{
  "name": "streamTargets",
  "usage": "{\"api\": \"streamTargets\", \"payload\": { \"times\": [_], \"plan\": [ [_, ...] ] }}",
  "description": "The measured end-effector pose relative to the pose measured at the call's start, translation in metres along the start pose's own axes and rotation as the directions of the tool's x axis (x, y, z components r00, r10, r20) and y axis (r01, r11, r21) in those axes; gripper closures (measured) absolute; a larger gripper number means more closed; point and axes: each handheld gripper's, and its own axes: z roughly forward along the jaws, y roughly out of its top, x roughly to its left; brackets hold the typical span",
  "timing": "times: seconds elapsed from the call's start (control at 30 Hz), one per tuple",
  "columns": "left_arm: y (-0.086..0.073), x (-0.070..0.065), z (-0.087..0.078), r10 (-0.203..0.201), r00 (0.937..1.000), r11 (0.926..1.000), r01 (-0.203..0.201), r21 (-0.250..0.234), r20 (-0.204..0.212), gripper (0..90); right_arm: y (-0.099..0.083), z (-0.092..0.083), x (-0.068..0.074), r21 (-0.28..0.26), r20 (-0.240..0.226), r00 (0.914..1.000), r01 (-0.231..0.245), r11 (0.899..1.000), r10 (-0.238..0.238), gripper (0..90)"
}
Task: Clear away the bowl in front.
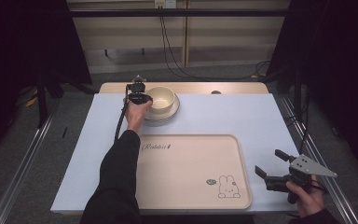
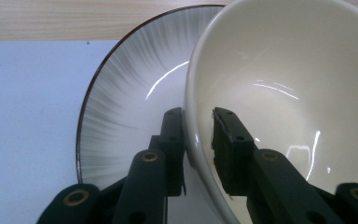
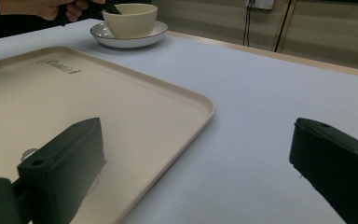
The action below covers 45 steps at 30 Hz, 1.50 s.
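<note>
A cream bowl [image 1: 163, 97] stands on a grey plate with a dark rim [image 1: 172, 113] at the back of the table. My left gripper [image 1: 148, 99] reaches it from the left. In the left gripper view my left gripper [image 2: 198, 114] has one jaw outside the bowl [image 2: 284, 84] and one inside, both pressed against its wall above the plate [image 2: 121, 88]. My right gripper [image 1: 269, 162] is held open over the table's near right corner, nothing between its jaws. The right gripper view shows the bowl [image 3: 130, 18] and plate [image 3: 121, 41] far off.
A large cream tray with a rabbit drawing [image 1: 191, 172] lies at the front middle of the pale blue table [image 1: 242, 116]; its corner lies under my right gripper [image 3: 196, 128]. A wooden strip [image 1: 191, 87] runs along the table's back edge. Metal rails flank both sides.
</note>
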Motion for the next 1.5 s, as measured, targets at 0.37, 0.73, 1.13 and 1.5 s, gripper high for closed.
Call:
{"api": "streamTargets", "payload": {
  "times": [0.37, 0.73, 1.13, 1.5],
  "plan": [
    [0.0, 0.001, -0.001, -0.048, 0.9984, 0.9988, 0.048, 0.0, 0.03, 83.4, 0.0, 0.0, 0.0, 0.001, 0.002, 1.0, 0.002, 1.0, -0.002, 2.7],
    [0.001, 0.004, -0.003, -0.086, 0.9948, 0.9962, 0.085, 0.015, 0.054, 83.9, 0.0, 0.0, 0.0, -0.002, 0.002, 1.0, 0.005, 1.0, -0.005, 2.7],
    [0.001, 0.007, -0.005, -0.135, 0.9868, 0.9908, 0.134, 0.015, 0.09, 84.1, 0.0, 0.0, 0.0, -0.002, -0.002, 1.0, 0.001, 1.0, -0.001, 2.7],
    [0.006, 0.011, -0.022, -0.122, 0.9865, 0.9923, 0.123, -0.008, 0.11, 84.1, 0.0, -0.001, 0.0, -0.013, 0.004, 1.0, 0.002, 1.0, -0.002, 2.7]
  ]
}}
